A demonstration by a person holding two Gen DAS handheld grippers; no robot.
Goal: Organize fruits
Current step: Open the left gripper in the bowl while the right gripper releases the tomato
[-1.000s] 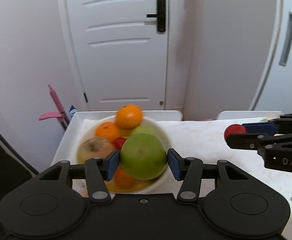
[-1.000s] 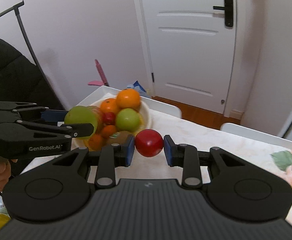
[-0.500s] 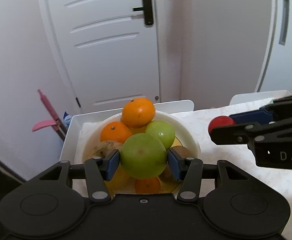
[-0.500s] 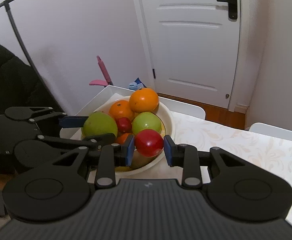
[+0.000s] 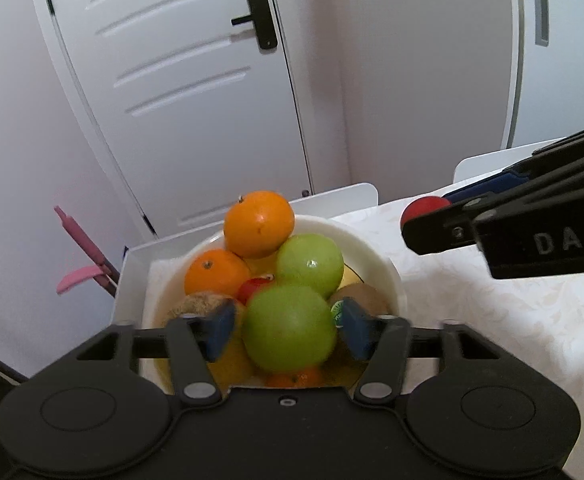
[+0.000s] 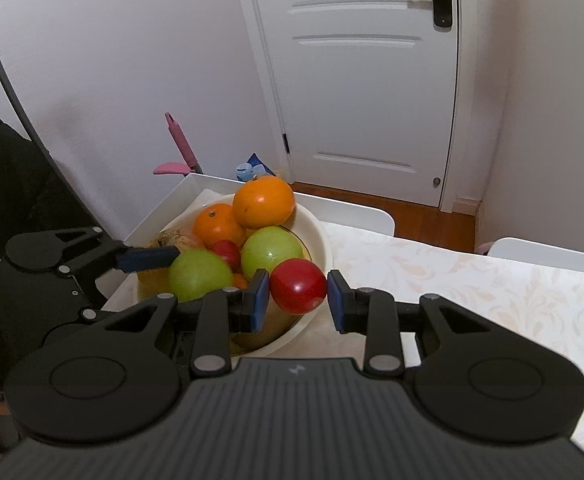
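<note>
A white bowl (image 5: 374, 250) holds two oranges (image 5: 259, 224), a green apple (image 5: 310, 266), a small red fruit, a kiwi (image 5: 360, 299) and a brownish fruit. A second green apple (image 5: 288, 328) lies on top of the pile between the blue pads of my left gripper (image 5: 287, 333). Its jaws are opening, and a thin gap shows beside each pad. My right gripper (image 6: 298, 300) is shut on a red apple (image 6: 298, 286), held just above the bowl's (image 6: 324, 240) near right rim. In the left wrist view it comes in from the right, close to the bowl.
The bowl stands at the end of a table under a pale patterned cloth (image 6: 472, 280). White chair backs (image 6: 356, 212) flank the table's far edge. A pink tool (image 6: 180, 140) leans on the wall and a white door (image 6: 372, 80) stands behind. Dark fabric (image 6: 8, 168) fills the left.
My left gripper sank onto the fruit pile with the green apple, then its pads drew apart from it. The right gripper carried the red apple closer to the bowl.
</note>
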